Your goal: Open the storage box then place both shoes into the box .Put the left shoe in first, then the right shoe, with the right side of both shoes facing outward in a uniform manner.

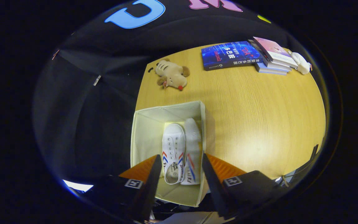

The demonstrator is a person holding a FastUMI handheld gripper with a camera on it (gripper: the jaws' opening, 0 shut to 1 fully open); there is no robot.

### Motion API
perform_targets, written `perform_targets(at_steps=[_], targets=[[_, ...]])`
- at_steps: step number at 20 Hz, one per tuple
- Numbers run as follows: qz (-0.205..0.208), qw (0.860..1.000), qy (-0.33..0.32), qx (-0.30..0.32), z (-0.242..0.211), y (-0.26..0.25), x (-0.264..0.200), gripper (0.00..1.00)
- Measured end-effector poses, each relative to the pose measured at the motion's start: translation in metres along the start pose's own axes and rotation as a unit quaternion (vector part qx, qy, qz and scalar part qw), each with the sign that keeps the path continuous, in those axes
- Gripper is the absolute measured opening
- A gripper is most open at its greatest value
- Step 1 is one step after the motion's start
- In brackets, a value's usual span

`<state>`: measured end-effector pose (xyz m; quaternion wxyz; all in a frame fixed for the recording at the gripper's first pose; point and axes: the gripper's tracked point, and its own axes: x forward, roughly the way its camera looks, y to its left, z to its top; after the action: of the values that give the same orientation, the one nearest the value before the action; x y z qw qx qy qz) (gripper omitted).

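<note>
Two shoes are lying in the open storage box [141,137], and we are looking straight down on them between the fingers of our gripper [179,174]. We are holding the gripper spread wide and grasping nothing, its fingers hanging above the near end of the box, one to each side of the pair. The shoe nearer our left finger [173,152] is sitting upright with its laces and open top facing us; the shoe nearer our right finger [193,149] is tipped onto its side against the box wall, touching its partner. We are judging that they are packed tight like this because the box is narrow. Whether the same side of each is facing outward we are not able to tell from above. Both being inside, we are taking the task as almost finished. Well beyond the fingers, on the wooden table [259,118], a plush toy [172,75] and a stack of books [247,56] are lying.
</note>
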<state>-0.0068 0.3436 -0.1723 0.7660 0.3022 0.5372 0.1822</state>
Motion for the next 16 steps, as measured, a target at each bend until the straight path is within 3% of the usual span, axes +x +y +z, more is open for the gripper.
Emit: perform_targets(at_steps=[1,2,10,16], targets=[[0.001,1.000,-0.007,-0.007,0.003,-0.002,-0.004,0.92],[-0.001,1.000,-0.013,-0.012,0.004,-0.004,-0.005,0.98],[0.017,0.996,-0.078,-0.050,0.014,-0.005,-0.029,0.99],[-0.016,0.976,-0.188,-0.113,0.047,-0.039,-0.075,0.99]])
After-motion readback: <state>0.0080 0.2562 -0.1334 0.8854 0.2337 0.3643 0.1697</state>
